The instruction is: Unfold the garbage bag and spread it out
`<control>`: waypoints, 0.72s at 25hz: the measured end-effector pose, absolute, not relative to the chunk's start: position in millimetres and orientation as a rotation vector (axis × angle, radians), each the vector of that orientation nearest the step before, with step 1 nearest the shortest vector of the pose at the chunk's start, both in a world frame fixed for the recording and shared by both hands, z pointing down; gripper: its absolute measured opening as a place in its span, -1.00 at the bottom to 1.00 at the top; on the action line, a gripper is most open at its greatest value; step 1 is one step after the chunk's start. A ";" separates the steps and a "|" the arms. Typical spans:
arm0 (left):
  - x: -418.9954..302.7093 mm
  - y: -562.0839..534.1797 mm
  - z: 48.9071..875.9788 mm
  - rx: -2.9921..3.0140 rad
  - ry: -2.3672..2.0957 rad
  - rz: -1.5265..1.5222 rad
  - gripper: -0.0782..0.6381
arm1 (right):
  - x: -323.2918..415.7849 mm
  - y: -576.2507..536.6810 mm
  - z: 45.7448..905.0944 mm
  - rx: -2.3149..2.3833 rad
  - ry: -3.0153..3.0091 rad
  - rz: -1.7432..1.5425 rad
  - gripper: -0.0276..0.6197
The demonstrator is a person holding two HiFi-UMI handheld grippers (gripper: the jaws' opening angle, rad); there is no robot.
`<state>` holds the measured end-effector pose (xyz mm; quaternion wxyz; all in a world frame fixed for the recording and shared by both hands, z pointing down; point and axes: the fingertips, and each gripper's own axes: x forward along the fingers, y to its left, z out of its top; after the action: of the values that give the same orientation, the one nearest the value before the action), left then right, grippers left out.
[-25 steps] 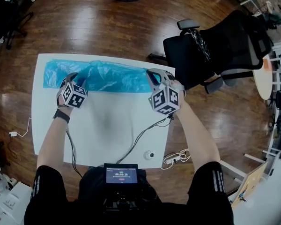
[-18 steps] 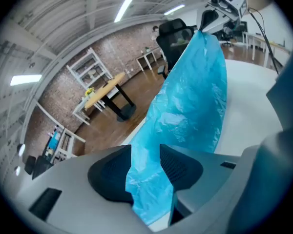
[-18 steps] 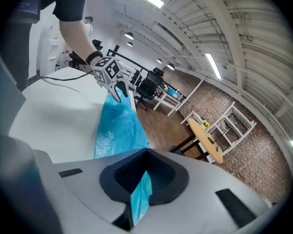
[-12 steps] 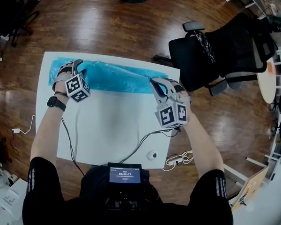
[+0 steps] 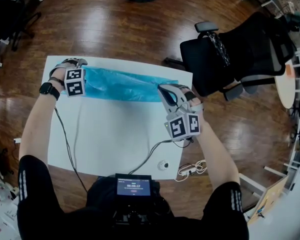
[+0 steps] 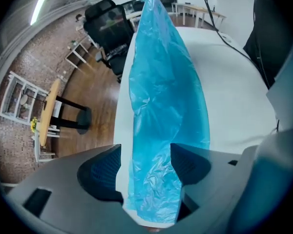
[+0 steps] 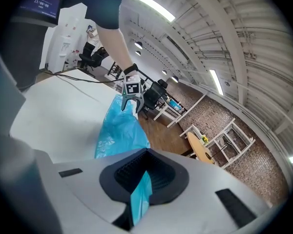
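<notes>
The blue garbage bag lies stretched in a long strip along the far edge of the white table. My left gripper points down over its left end. In the left gripper view the bag runs between the pads, whose jaws have just been opening and stand wide without pressing it. My right gripper is shut on the bag's right end. A thin blue fold is pinched between its pads, and the rest of the bag trails toward the left gripper.
A black office chair stands on the wooden floor past the table's right corner. Cables cross the near half of the table, beside a small round white object. A device with a lit screen sits at the person's chest.
My left gripper has slid toward the table's far left corner, rolled over, and its jaws have opened. My right gripper kept hold of its end and drew back slightly. The bag lies straighter.
</notes>
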<state>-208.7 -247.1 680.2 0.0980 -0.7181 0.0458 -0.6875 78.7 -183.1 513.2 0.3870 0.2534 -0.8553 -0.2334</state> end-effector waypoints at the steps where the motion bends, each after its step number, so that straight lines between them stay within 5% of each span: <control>1: -208.3 -248.0 681.7 -2.127 0.120 -2.033 0.12 | 77.6 -182.2 513.4 0.641 -2.178 -0.597 -0.86; 4: -205.9 -247.5 686.8 -2.154 0.072 -2.027 0.09 | 73.8 -179.9 512.4 0.635 -2.185 -0.606 -0.86; 13: -204.7 -252.7 685.4 -2.140 0.122 -1.943 -0.72 | 74.9 -179.8 510.3 0.659 -2.188 -0.597 -0.86; 18: -200.4 -252.5 668.6 -2.079 0.224 -1.839 -0.76 | 81.0 -179.9 511.3 0.692 -2.189 -0.569 -0.85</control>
<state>-200.4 -252.5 668.6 0.1776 -0.7348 0.0792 -0.6499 81.0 -179.9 511.3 0.3786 0.2709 -0.8566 -0.2225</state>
